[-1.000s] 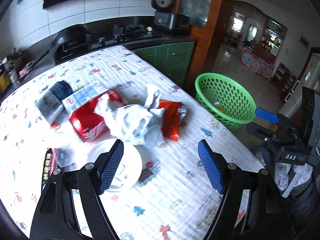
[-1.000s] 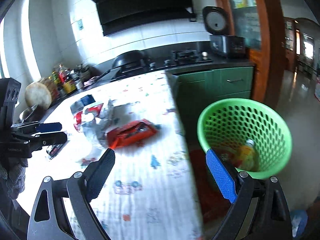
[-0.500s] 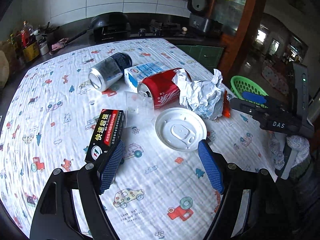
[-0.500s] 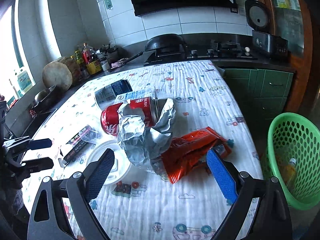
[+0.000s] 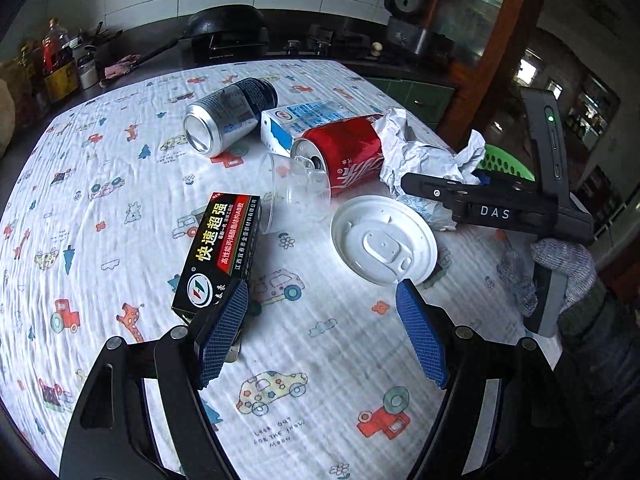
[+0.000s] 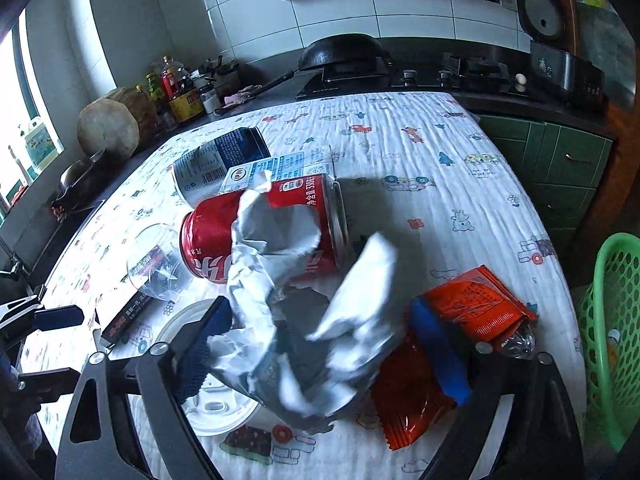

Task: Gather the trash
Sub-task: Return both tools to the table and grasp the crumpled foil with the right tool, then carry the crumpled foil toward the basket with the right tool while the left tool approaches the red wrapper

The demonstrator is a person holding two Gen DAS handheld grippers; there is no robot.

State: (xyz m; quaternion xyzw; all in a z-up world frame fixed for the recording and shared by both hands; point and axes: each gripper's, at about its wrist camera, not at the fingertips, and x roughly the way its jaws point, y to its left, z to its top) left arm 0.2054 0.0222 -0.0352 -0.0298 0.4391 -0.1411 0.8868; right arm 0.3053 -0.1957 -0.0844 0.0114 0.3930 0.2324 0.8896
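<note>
1. Left wrist view: the left gripper [image 5: 320, 340] hangs low over the worktop [image 5: 100, 184] with its jaws spread wide and nothing between them. The black glue box [image 5: 218, 250] lies just ahead of the left-hand jaw, its near end touching or almost touching that pad; the white plastic lid [image 5: 383, 240] lies just ahead of the right-hand jaw. Beyond them lie a clear plastic cup [image 5: 292, 194], a red cola can [image 5: 344, 152], a milk carton [image 5: 304, 120] and a silver can [image 5: 230, 116], all on their sides. The green basket [image 5: 508, 160] shows only as a sliver past the right gripper's body, off the worktop's far right edge.

2. Right wrist view: the right gripper [image 6: 320, 344] has its jaws parted on either side of the crumpled white wrapper [image 6: 304, 320], which fills the gap. The pads seem near its flanks, but I cannot tell whether they already press it. The orange snack bag [image 6: 460, 328] lies just beside the right-hand jaw, partly under it.

3. Step in hand, by my reading: picking up the wrapper with the right gripper. The next move calls for closing firmly on the springy paper without snagging the snack bag, then carrying it right to the basket.
</note>
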